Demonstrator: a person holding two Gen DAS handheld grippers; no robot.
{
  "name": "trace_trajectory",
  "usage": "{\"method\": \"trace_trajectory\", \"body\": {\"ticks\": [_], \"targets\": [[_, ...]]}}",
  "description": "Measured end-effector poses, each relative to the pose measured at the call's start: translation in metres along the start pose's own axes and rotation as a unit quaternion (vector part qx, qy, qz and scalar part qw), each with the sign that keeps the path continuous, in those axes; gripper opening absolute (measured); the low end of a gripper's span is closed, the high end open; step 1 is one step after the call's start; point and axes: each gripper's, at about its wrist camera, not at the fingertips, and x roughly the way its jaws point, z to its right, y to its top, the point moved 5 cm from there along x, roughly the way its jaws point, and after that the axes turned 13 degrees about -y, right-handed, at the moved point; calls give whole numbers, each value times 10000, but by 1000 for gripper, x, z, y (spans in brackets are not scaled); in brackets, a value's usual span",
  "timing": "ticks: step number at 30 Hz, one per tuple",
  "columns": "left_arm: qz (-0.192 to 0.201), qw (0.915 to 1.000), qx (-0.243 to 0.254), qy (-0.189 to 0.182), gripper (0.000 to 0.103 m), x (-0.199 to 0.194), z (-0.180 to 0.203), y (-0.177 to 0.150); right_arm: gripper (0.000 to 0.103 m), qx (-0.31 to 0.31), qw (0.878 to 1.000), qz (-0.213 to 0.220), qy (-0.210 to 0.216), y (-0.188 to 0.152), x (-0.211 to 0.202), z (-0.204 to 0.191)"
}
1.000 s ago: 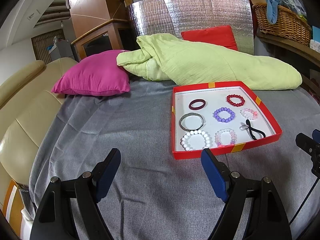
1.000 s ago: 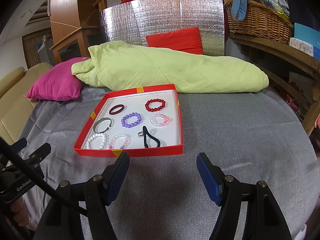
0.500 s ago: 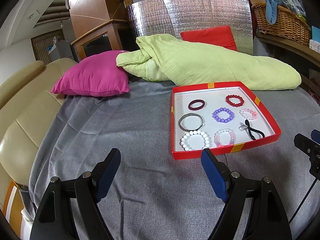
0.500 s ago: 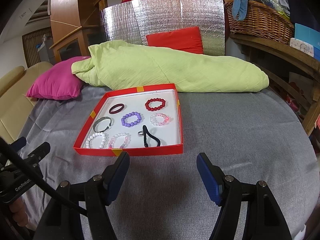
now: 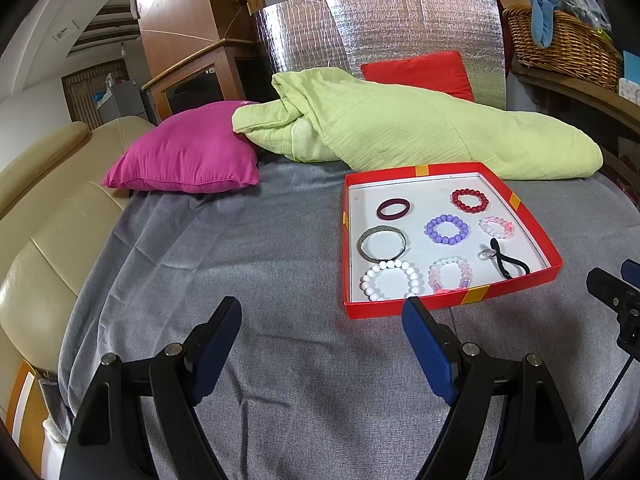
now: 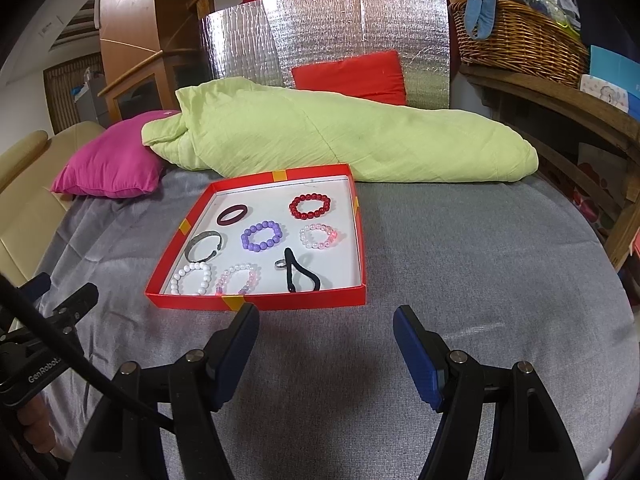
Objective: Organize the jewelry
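A red tray (image 5: 452,305) (image 6: 256,303) with a white floor lies on the grey bedspread. It holds several bracelets: red beads (image 5: 470,200) (image 6: 310,205), purple beads (image 5: 447,230) (image 6: 261,236), white beads (image 5: 391,279) (image 6: 191,278), a maroon band (image 5: 393,208), a metal bangle (image 5: 383,243), two pink bead ones, plus a small ring (image 6: 280,264) and a black hair tie (image 5: 508,264) (image 6: 300,276). My left gripper (image 5: 322,344) is open and empty, in front of the tray's left corner. My right gripper (image 6: 326,340) is open and empty, just before the tray's front right corner.
A green quilt (image 5: 400,124) lies behind the tray, a magenta pillow (image 5: 184,156) to its left and a red cushion (image 6: 352,76) against silver foil. A beige sofa (image 5: 36,216) borders the left. A wicker basket (image 6: 516,36) sits on a wooden shelf at right.
Both views have shifted very slightly; the grippers stay open and nothing in the tray has moved.
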Motion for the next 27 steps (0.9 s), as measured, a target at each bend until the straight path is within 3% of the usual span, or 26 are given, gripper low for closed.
{"method": "trace_trajectory", "body": {"ticks": [27], "targets": [[18, 10000, 8, 6, 83, -3, -5, 0, 73, -39, 10000, -6, -4, -1, 0, -1]]}}
